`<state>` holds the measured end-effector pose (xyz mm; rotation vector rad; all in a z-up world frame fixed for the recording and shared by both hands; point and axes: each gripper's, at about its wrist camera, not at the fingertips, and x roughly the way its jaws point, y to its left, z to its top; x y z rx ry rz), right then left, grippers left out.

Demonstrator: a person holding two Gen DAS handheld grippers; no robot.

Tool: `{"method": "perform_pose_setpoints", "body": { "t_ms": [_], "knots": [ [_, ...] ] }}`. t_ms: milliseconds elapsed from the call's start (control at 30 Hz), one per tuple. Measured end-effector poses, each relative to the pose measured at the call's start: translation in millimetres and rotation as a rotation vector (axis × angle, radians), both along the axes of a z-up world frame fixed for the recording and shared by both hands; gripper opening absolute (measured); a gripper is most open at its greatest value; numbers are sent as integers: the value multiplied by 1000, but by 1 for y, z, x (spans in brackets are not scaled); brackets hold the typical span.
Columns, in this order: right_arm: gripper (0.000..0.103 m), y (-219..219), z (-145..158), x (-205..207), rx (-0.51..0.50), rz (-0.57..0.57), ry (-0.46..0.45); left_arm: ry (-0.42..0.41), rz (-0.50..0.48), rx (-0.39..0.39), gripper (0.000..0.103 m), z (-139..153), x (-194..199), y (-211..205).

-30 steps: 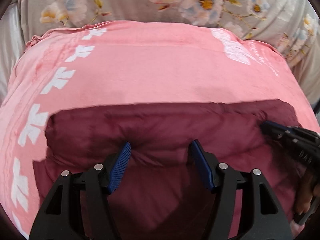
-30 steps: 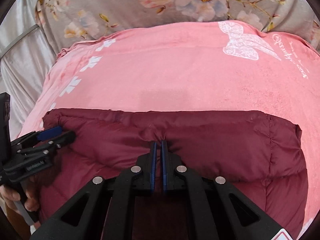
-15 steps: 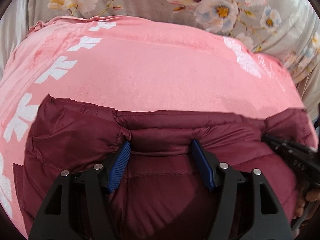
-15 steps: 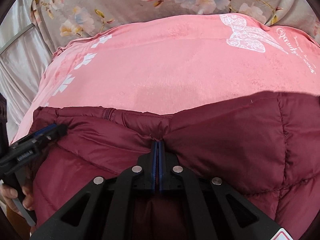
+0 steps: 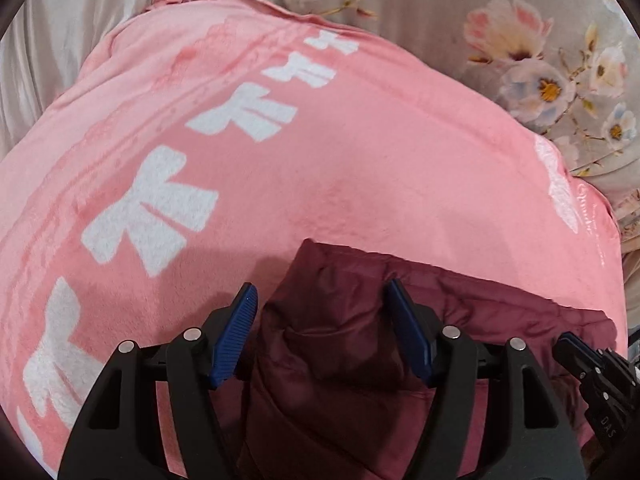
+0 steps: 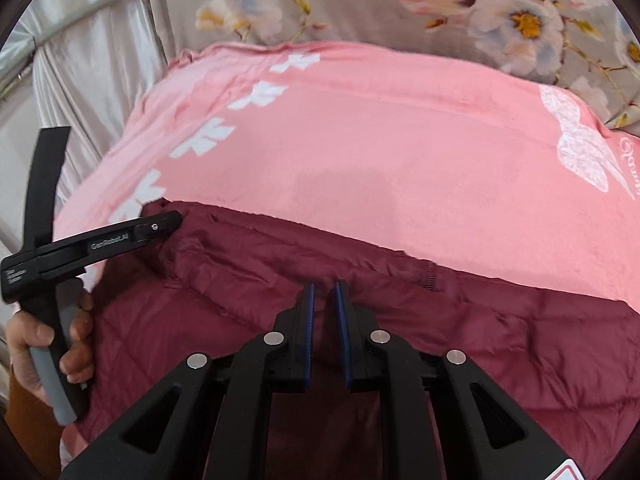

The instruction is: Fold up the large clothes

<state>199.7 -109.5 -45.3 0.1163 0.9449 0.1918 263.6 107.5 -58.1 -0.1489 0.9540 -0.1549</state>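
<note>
While the maroon jacket (image 6: 360, 312) lies on the pink blanket (image 5: 320, 152), both tools hover.
Left gripper (image 5: 320, 332), marked "GenRobot.AI", gapes wide over the jacket's corner; right gripper (image 6: 323, 312) narrowly parted at its edge.

Your maroon quilted jacket (image 6: 460, 320) lies flat and folded on the pink blanket (image 6: 380, 140), its straight far edge running just beyond your right gripper (image 6: 323, 300) tips. A short zipper end shows just right of those tips. Its bunched corner (image 5: 332, 320) sits between your left gripper (image 5: 320, 312) fingers, touching neither pad.
</note>
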Motion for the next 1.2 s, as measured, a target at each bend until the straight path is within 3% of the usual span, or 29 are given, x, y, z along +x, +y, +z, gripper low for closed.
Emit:
{"method": "perform_pose_setpoints", "body": {
  "t_ms": [67, 133, 200, 267, 333, 400, 433, 500, 567, 600, 733, 800, 833, 867, 967, 1033, 1200],
  "knots": [
    [2, 2, -9, 8, -17, -8, 10, 11, 14, -2, 66, -11, 0, 2],
    [0, -2, -21, 14, 4, -12, 35, 14, 23, -21, 67, -20, 4, 6],
    [0, -8, -27, 15, 47, -18, 47, -6, 21, 18, 69, -22, 4, 1],
    [0, -17, -22, 11, 70, -35, 48, -24, 22, 83, 70, -24, 4, -9],
    [0, -34, -3, -4, 76, -79, -11, -29, 19, 111, 70, -24, 4, -12],
    [8, -73, 17, -30, 82, -163, -93, -23, 17, 93, 70, -24, 4, -8],
    [15, -107, 24, -48, 81, -257, -121, -22, 15, 89, 70, -24, 5, -7],
    [27, -177, 26, -80, 90, -474, -135, -25, 15, 90, 70, -24, 5, -6],
    [46, -230, 17, -103, 92, -655, -124, -30, 21, 95, 70, -24, 5, -7],
    [47, -253, 9, -110, 112, -706, -102, -31, 23, 95, 70, -24, 4, -7],
    [51, -290, -30, -103, 269, -688, 14, -33, 27, 92, 70, -24, 5, -8],
    [36, -288, -41, -97, 298, -668, 30, -33, 25, 95, 70, -24, 6, -8],
    [13, -285, -42, -96, 302, -653, 22, -32, 25, 96, 70, -24, 6, -7],
    [8, -283, -36, -96, 291, -646, -4, -32, 25, 96, 70, -24, 6, -7],
    [4, -278, -5, -113, 200, -667, -115, -31, 26, 102, 71, -24, 7, -7],
    [4, -283, 2, -115, 173, -683, -126, -32, 26, 108, 71, -24, 7, -8],
    [3, -268, -46, -97, -24, -712, 23, -40, 22, 124, 73, -25, 5, -11]
  ]
}}
